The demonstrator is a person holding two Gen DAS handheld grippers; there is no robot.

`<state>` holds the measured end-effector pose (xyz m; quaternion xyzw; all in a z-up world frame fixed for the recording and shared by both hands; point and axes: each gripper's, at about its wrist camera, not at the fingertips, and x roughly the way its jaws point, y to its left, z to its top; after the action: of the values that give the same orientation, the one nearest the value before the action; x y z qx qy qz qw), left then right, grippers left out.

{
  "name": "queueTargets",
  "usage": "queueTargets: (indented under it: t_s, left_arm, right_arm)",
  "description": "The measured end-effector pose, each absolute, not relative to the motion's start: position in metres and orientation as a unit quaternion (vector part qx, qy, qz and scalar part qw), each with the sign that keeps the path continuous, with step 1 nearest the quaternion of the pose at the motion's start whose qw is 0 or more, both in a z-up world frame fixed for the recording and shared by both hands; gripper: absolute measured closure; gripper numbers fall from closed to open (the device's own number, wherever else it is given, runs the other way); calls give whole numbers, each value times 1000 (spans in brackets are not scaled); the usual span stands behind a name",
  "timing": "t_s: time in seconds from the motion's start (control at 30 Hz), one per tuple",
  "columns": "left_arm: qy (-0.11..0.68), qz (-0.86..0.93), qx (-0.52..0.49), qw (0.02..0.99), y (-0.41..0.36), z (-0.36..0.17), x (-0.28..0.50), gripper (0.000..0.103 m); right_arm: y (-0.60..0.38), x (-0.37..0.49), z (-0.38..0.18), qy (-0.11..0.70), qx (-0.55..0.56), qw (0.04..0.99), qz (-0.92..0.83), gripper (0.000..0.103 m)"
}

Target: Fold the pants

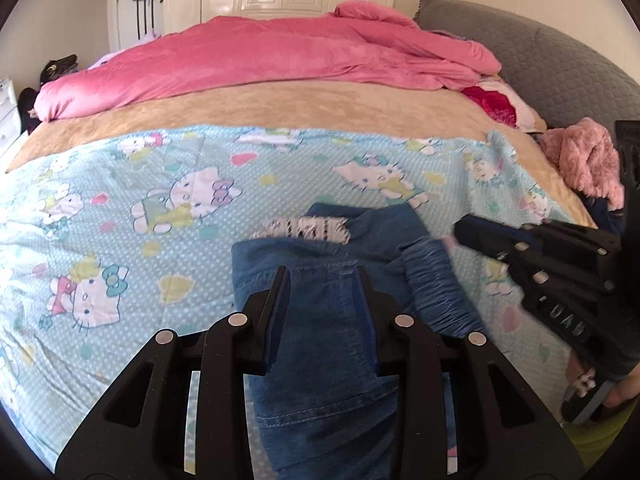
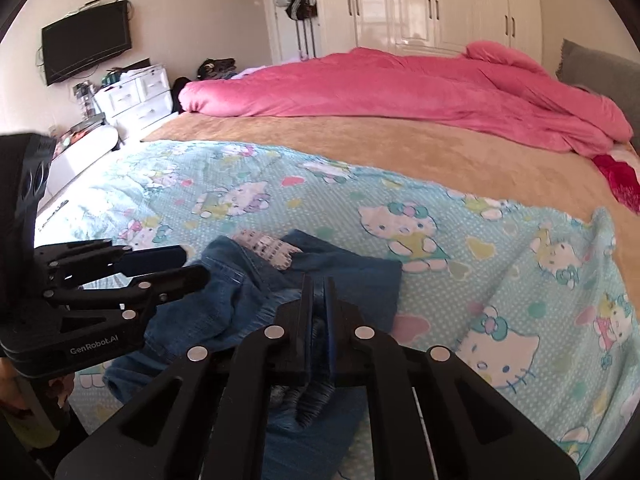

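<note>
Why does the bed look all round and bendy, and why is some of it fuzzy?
Both views use a fisheye lens, so the bed bulges and corners go dark. Left view: the jeans and right tongs look smeared. Right view: window light glares on the wardrobe.

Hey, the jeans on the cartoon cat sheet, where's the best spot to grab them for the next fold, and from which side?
Probably the far end of the jeans, at the waistband where the white printed lining shows. Come from above, one gripper toward each outer corner: that end lies flat and open on the sheet, while the near end is already bunched in the right gripper.
</note>
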<state>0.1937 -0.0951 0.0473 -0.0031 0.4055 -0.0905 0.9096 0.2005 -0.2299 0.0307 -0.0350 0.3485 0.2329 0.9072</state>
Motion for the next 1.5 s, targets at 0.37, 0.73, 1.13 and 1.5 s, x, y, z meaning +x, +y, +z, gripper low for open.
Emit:
queueTargets:
  t_s: [0.37,0.73,1.13,1.5]
  left_arm:
    - [442,-78,0,894,-88,15,195,64]
    - [446,-75,-9,892,-82,16,189,44]
    - [425,-65,-13,903,-73,37,167,10]
    - [392,-47,-7,919,-68,66,133,9]
  right_arm:
    - [-239,209,-23,432,-28,879,198,73]
    - [-250,200,-5,417,-12,890,183,44]
    - [-267,172,35,366,3,916,165,8]
    - [-281,135,63,324,16,933,153,5]
